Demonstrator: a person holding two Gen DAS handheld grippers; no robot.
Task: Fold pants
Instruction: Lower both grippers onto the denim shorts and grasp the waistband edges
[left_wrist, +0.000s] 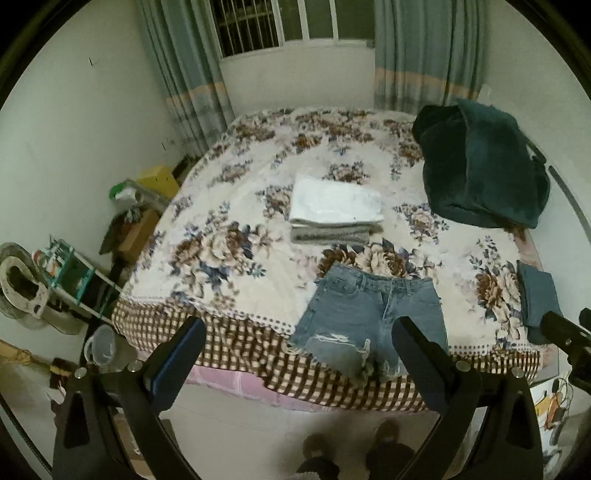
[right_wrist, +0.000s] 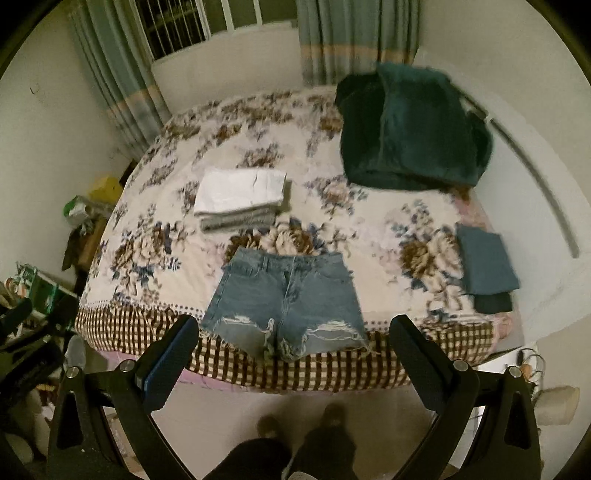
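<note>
Denim shorts (left_wrist: 373, 314) (right_wrist: 288, 302) lie flat at the bed's (left_wrist: 229, 206) near edge, beyond both grippers' (left_wrist: 299, 332) (right_wrist: 293, 328) spread, empty fingers.

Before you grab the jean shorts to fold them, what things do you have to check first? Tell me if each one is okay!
1. Shorts lying flat on the bed: ok.
2. Hems hang a little over the bed edge: not ok, may slip.
3. Left gripper jaws wide apart, nothing held: ok.
4. Right gripper jaws wide apart, nothing held: ok.
5. Folded white pile sits apart from the shorts: ok.
6. Wrinkles underneath the shorts: cannot tell.
</note>
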